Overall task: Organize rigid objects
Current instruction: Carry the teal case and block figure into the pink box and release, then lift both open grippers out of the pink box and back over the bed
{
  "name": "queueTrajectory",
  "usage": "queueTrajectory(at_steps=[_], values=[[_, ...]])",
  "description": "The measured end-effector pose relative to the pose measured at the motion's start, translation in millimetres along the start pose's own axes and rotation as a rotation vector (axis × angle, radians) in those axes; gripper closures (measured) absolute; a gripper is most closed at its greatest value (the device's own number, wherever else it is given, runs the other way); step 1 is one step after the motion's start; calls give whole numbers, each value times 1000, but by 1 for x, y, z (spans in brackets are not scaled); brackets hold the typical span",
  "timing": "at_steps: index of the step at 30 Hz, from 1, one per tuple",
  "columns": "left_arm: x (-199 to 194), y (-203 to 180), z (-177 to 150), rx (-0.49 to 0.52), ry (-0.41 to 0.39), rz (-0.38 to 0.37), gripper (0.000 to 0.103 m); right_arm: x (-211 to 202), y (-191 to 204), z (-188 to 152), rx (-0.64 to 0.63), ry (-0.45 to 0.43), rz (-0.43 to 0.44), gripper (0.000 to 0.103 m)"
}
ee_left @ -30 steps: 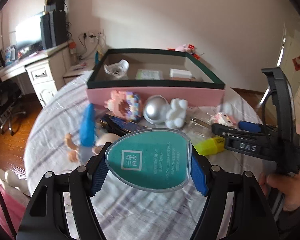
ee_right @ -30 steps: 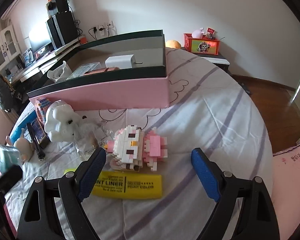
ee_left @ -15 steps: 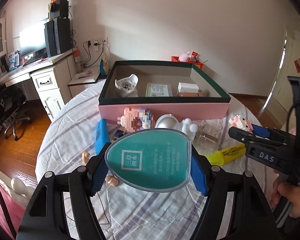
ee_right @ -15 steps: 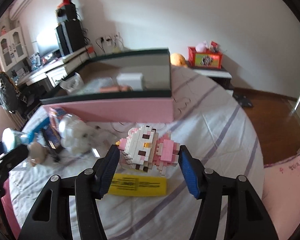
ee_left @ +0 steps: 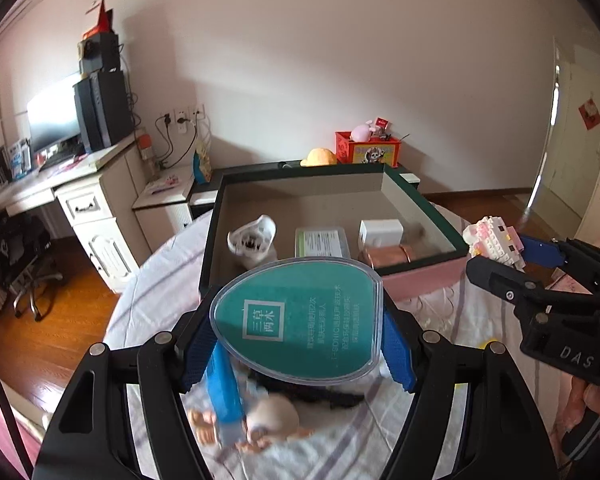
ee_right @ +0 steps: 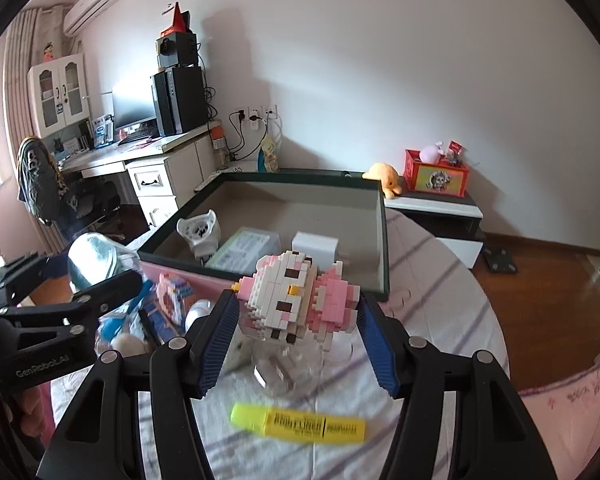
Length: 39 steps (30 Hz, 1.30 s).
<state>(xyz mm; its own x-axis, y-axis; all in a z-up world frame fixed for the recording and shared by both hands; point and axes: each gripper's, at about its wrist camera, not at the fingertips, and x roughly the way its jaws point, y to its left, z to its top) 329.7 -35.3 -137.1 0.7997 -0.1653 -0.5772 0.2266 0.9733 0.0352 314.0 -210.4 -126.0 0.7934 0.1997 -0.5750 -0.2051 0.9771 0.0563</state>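
My left gripper is shut on a teal egg-shaped clear case, held above the table in front of the pink box with a dark green rim. My right gripper is shut on a pink and white brick cat figure, lifted above the table near the box's front right corner; the figure also shows in the left wrist view. The box holds a white mask-like piece, a flat clear case, a white cube and a copper can.
On the striped tablecloth lie a yellow highlighter, a clear plastic piece, a blue tube, a small doll, a brick toy and a black item. A desk and a chair stand left, a low cabinet behind.
Both grippers have risen and moved toward the box. The right gripper shut on the brick cat figure and lifted it off the table. The left keeps hold of the teal case.
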Motion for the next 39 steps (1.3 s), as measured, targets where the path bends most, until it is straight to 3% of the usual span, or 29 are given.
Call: queueTrajectory(at_steps=[5, 10, 15, 21, 26, 35, 39], values=[[43, -7, 36, 65, 28, -16, 31, 35, -8, 25, -12, 13, -19, 41], [103, -7, 60, 72, 133, -28, 31, 84, -24, 43, 1, 67, -39, 41], [143, -12, 62, 85, 190, -4, 31, 127, -36, 46, 11, 132, -55, 41], [160, -14, 59, 85, 216, 23, 30, 141, -41, 39, 15, 143, -44, 40], [139, -10, 60, 79, 171, 50, 16, 127, -40, 39, 22, 118, -54, 23], [24, 5, 45, 5, -40, 115, 0, 29, -16, 36, 54, -44, -18, 16], [-37, 10, 25, -46, -129, 132, 0, -22, 3, 30, 44, -119, -11, 16]])
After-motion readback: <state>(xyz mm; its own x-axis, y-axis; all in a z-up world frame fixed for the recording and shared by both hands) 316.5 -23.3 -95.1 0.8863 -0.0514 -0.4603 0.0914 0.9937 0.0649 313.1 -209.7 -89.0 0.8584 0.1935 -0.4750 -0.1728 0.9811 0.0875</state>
